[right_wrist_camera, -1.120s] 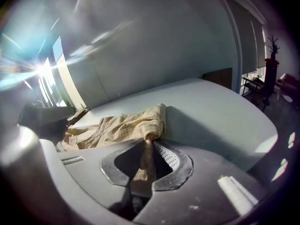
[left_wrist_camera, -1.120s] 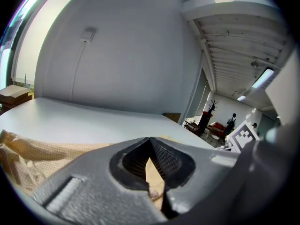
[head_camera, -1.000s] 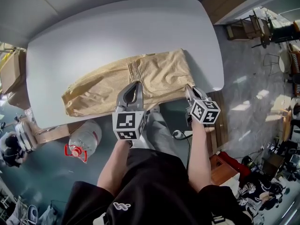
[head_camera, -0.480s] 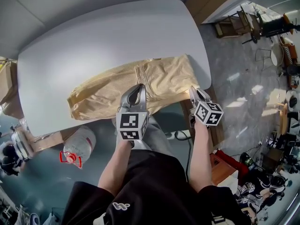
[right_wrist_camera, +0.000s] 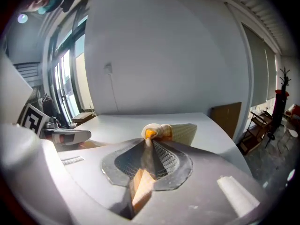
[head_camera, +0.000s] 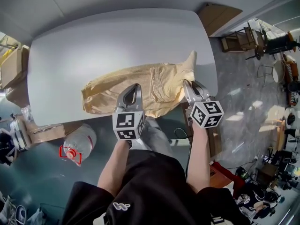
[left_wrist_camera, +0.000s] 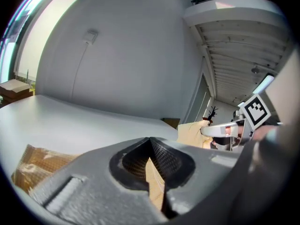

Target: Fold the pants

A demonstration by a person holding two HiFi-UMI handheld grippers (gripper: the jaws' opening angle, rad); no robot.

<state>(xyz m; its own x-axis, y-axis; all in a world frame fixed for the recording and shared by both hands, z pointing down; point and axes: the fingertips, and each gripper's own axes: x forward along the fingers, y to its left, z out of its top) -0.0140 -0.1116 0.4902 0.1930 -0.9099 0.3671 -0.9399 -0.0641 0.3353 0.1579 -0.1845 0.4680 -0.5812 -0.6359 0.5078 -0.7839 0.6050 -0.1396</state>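
Lifting now: the pants (head_camera: 112,92) lie lengthwise along the near edge of the table (head_camera: 108,36). They look already doubled leg on leg, with the crosswise folds still to come. The left gripper (head_camera: 135,86) pinches tan cloth at the near edge, around mid-length. The right gripper (head_camera: 188,83) is clamped on the waist corner, fabric squeezed between its jaws. Compared with a second ago, the waist end has come up off the table and bunched, with one corner standing upright, and the garment sits shorter.
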